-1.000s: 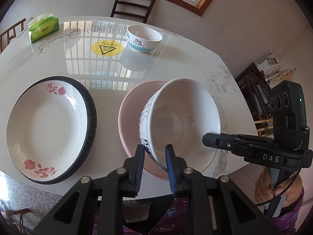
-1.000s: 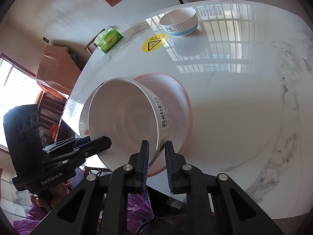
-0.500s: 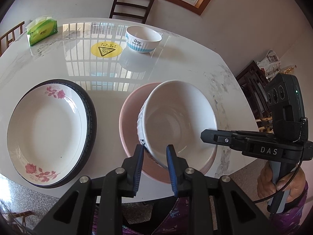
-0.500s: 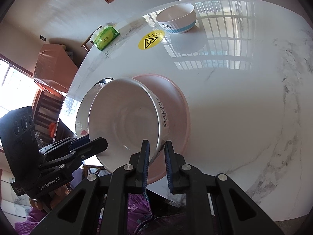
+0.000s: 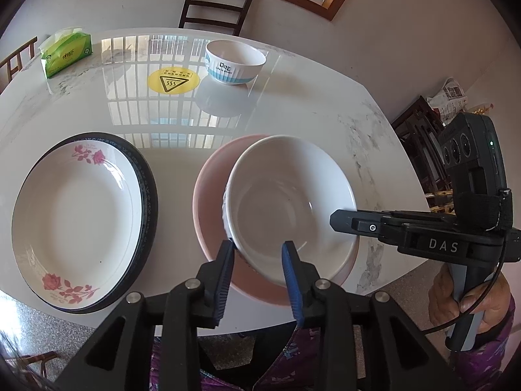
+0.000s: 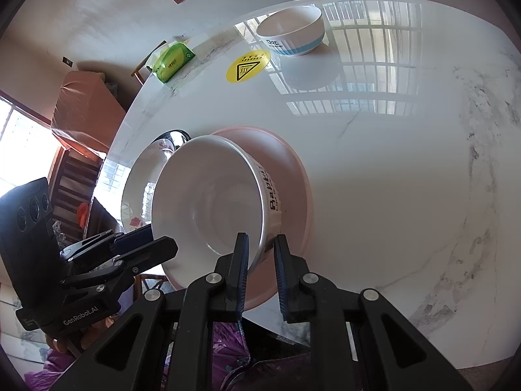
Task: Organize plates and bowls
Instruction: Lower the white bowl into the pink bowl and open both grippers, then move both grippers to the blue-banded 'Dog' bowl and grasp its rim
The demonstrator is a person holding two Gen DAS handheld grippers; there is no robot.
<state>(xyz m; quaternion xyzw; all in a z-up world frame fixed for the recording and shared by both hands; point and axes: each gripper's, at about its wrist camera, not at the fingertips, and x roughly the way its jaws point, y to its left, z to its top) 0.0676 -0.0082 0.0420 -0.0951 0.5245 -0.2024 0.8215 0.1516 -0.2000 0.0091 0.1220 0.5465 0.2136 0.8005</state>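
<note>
A: Where does the white bowl [image 5: 289, 208] sit?

B: Lower centre of the left wrist view, set inside the pink bowl [image 5: 208, 208] but leaning, so its printed side faces the frame's left and the pink rim shows on that side only. I judge it is being nested and has not settled flat.

A: And the left gripper [image 5: 257, 270]?

B: Its jaws have just been opening. They stand spread on either side of the white bowl's near rim, the rim between them, neither pad pressing. My guess is that this hand is letting go because the bowl's weight is already on the pink one.

A: The right gripper [image 6: 260, 267]?

B: In its own view, bottom centre, it is pinching the bowl's wall, one pad inside and one outside beside the black lettering. That grip likely steadies the tilt while the other side is freed.

A: What else is on the marble table [image 6: 407, 179]?

B: A rose-patterned plate [image 5: 78, 208] stacked on a black-rimmed plate [image 5: 148, 195] at left, apart from the pink bowl. At upper centre, a blue-striped bowl [image 5: 235, 62] stands alone, probably next for the stack, near a yellow warning sticker [image 5: 172, 80] and a green tissue pack [image 5: 65, 53].
</note>
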